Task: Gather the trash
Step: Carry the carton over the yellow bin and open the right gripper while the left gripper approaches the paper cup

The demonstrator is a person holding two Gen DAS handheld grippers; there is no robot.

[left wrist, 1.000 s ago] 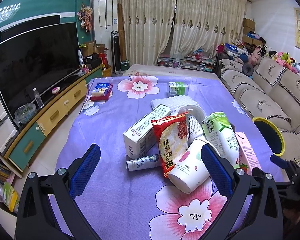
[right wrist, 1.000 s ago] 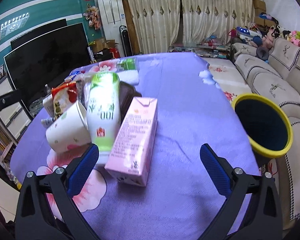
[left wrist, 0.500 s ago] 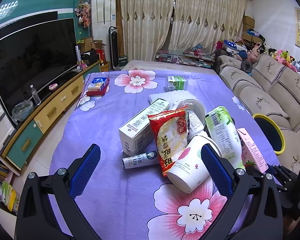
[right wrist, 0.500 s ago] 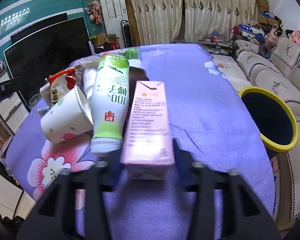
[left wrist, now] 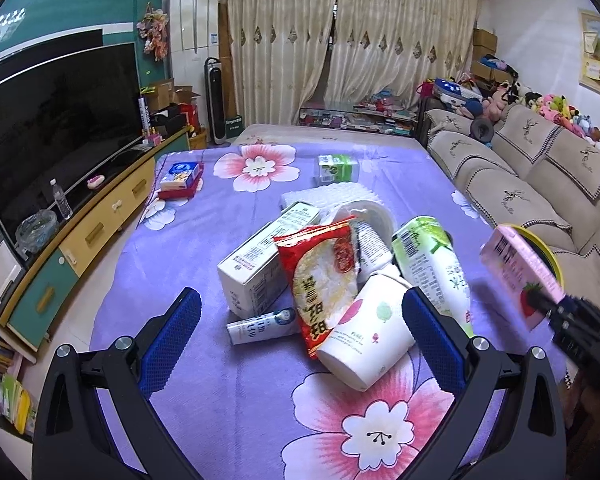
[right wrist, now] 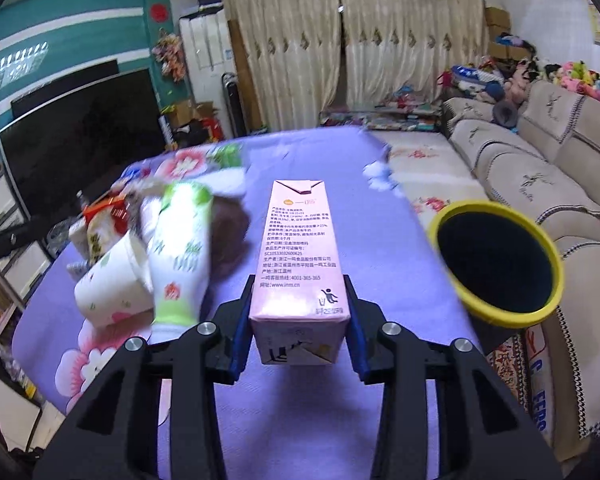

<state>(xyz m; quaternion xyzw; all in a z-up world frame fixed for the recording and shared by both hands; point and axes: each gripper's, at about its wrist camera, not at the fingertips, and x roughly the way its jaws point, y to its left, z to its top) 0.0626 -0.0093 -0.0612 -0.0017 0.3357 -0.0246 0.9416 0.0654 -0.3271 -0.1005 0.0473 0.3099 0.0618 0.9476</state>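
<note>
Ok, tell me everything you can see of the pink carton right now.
The pink carton is a tall paperboard drink box with dark small print, a folded top and a strawberry picture low on one side. The right gripper pinches its lower end between blue pads, holding it clear of the purple cloth, left of the yellow-rimmed bin.

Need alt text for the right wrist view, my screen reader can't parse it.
The right tool grips a pink rectangular drink carton by its sides above the purple flowered tablecloth. A yellow-rimmed black bin sits to its right; a green and white bottle and white paper cup lie left.
</note>
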